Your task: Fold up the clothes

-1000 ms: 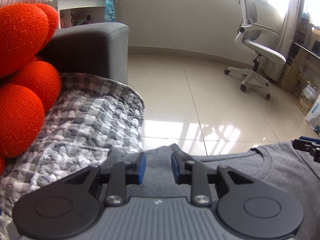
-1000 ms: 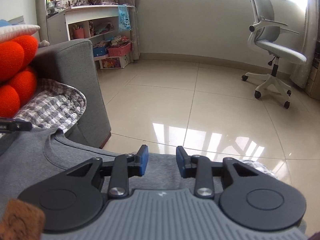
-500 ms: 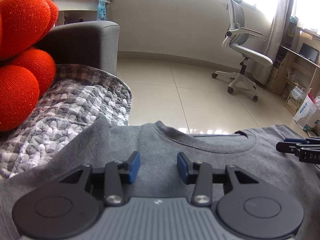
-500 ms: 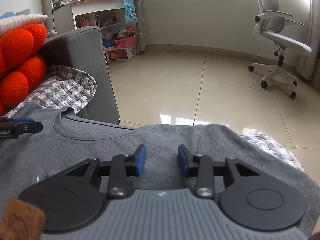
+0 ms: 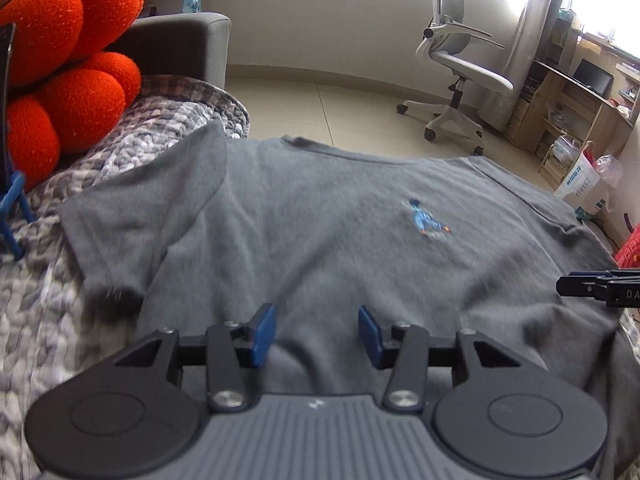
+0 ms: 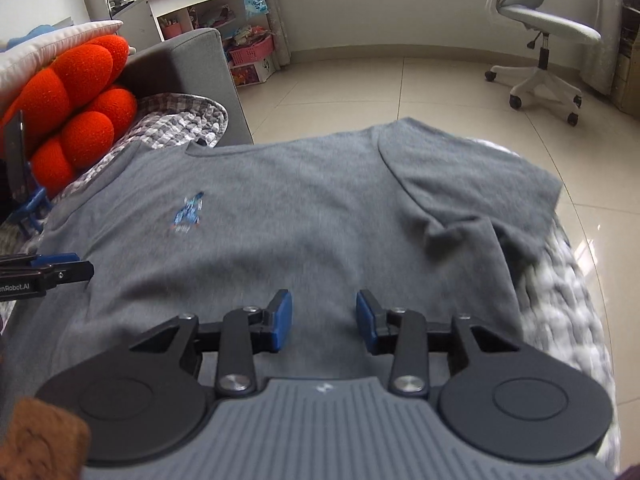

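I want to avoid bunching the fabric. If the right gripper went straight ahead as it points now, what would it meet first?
Probably the gray T-shirt itself: the open right gripper points low across its spread front. Depth is unclear, so it might skim just above it.

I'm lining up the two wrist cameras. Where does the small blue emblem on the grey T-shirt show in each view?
Left wrist: blue emblem right of centre on the grey T-shirt.
Right wrist: blue emblem left of centre on the shirt.
Shared landmark: orange cushion, at the left in both.

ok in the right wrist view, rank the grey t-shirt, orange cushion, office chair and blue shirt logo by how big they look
1. grey t-shirt
2. orange cushion
3. office chair, though it is farther away, so its true size is unsure
4. blue shirt logo
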Demonstrator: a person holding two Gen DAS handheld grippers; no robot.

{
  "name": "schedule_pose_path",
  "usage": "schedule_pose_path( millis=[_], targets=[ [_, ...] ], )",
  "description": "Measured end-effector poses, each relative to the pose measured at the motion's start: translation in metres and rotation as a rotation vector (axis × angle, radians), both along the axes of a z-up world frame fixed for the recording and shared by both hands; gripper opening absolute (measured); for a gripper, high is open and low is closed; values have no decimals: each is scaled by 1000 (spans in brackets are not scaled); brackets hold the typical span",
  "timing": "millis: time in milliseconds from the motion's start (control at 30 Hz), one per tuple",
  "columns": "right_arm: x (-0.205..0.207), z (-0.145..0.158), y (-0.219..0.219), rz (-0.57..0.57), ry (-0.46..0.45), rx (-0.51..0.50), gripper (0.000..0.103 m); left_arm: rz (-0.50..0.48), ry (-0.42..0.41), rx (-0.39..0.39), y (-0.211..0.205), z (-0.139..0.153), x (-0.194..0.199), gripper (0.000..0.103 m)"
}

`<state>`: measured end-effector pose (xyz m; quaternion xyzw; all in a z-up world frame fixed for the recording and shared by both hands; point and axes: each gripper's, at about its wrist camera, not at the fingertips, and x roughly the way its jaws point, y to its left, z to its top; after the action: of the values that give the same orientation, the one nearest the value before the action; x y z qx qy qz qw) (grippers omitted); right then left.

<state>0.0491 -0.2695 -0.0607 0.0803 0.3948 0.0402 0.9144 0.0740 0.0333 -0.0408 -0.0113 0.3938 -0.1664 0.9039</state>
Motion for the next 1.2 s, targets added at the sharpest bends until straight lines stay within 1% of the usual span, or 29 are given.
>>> schedule_pose_path(
  millis=[200,367,433,467,567,767,900,1000,1200],
  targets=[
    [-59,5,1,-7,27,10,40,4,49,-31,19,1,-51,47],
    [-89,5,2,-8,83,4,40,13,83,-47,32,3,-83,47],
    [-101,5,3,-5,96,5,41,15,106,-45,37,5,-96,52],
    [-106,6,3,-5,102,10,42,14,117,-40,39,6,-103,53],
    [-122,12,-2,-5,117,28,43,4,129,-27,50,9,-124,58],
    [-160,17,-11,-15,119,8,44,18,148,-31,79,16,-165,59],
    [-181,16,-16,-29,127,-13,44,25,159,-60,95,15,-185,59],
    [-191,14,-20,-43,131,-23,44,25,165,-64,97,10,-190,59],
    [-190,11,-18,-44,126,2,44,24,140,-77,95,2,-195,57]
  ],
)
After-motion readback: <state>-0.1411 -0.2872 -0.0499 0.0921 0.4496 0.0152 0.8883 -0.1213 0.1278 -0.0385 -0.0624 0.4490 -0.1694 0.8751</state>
